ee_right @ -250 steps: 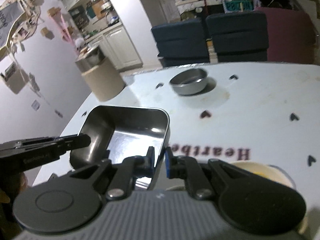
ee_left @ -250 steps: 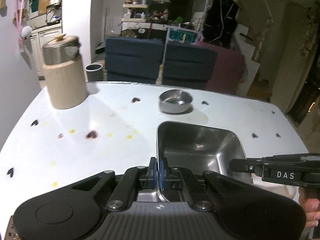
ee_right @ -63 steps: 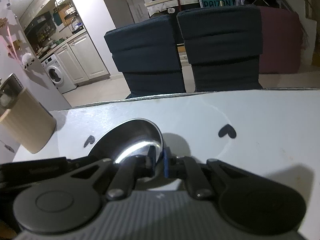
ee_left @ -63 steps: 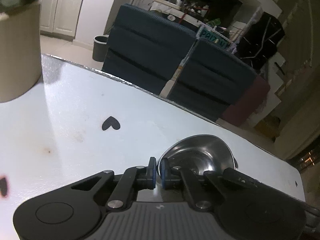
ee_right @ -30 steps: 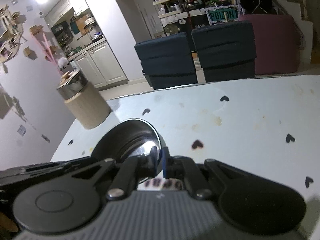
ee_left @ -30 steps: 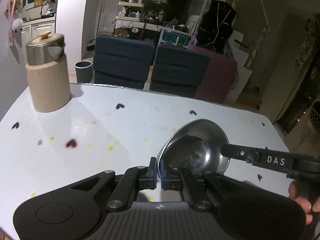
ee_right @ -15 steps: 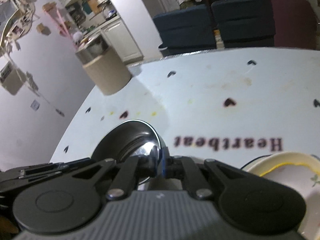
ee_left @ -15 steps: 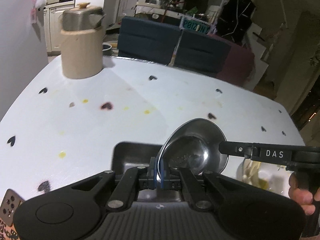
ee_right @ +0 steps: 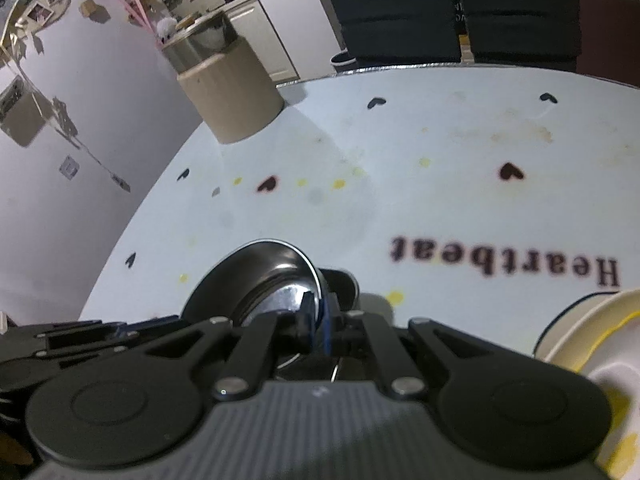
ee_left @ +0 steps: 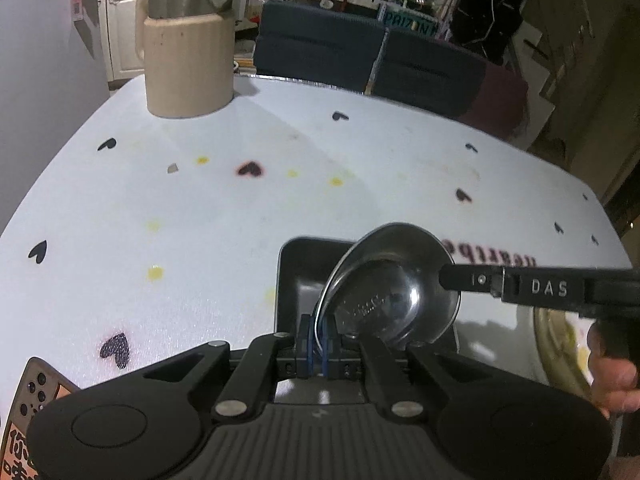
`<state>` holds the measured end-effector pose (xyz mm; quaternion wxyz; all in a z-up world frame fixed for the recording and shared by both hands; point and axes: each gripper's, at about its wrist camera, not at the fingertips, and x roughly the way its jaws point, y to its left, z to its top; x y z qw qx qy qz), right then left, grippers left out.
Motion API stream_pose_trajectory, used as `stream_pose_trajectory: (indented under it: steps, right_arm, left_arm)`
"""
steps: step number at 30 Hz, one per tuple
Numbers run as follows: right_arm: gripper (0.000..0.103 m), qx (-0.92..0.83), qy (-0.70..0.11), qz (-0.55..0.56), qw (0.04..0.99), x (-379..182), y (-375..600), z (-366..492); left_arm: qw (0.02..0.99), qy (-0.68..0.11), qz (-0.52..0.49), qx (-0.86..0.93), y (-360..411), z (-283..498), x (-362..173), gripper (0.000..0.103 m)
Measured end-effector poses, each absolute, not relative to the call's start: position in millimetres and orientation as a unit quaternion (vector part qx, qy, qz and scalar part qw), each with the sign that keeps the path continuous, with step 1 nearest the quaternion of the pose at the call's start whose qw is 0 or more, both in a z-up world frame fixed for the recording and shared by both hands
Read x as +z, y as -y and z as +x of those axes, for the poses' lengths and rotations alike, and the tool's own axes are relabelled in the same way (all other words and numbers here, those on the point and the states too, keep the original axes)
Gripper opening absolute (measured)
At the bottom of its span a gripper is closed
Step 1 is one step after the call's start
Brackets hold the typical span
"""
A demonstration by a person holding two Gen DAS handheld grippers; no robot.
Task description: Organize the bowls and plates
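Since a second ago, both clenched hand-held grippers, left (ee_left: 319, 336) and right (ee_right: 316, 320), carried the tilted steel bowl (ee_left: 390, 284) over the square tray (ee_left: 296, 276); uneven release could tip it onto the worktop (ee_left: 200, 208).

- A beige jug (ee_left: 188, 60) with a steel top and a yellowish knob stands upright at the far left corner of the bench (ee_left: 200, 208) — well apart from everything else on it.
- The bench top is white, printed with small dark hearts (ee_left: 250, 168) and the word "Heartbeat" (ee_right: 508, 262), and dotted with yellow stains.
- Two dark blue chairs (ee_left: 320, 52) stand side by side behind the far edge — a maroon seat (ee_left: 500, 100) lies to their right.
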<state>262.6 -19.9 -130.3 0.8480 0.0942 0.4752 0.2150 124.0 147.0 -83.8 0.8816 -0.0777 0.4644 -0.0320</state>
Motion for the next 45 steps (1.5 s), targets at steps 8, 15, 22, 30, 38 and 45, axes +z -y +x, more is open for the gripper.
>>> stream_pose_trajectory:
  steps: [8,15,22,30,38,45]
  right_arm:
    - [0.005,0.21,-0.489,0.077,0.843,-139,12,266]
    - [0.006,0.207,-0.495,0.068,0.841,-143,6,267]
    - [0.011,0.207,-0.494,0.063,0.842,-147,2,268]
    - [0.026,0.211,-0.473,0.073,0.852,-137,13,270]
    - [0.027,0.208,-0.482,0.09,0.847,-129,32,265]
    - [0.026,0.198,-0.529,0.102,0.819,-143,41,260]
  left_arm:
    - [0.875,-0.478,-0.063,-0.038,-148,129,-96,0.005]
    - [0.875,-0.479,-0.056,-0.04,-146,132,-99,0.005]
    - [0.875,-0.48,-0.05,-0.041,-145,133,-100,0.006]
    - [0.874,-0.48,-0.054,-0.043,-147,132,-96,0.013]
    - [0.889,-0.452,-0.062,-0.052,-151,131,-76,0.03]
    - [0.884,-0.463,-0.055,-0.034,-167,145,-82,0.03]
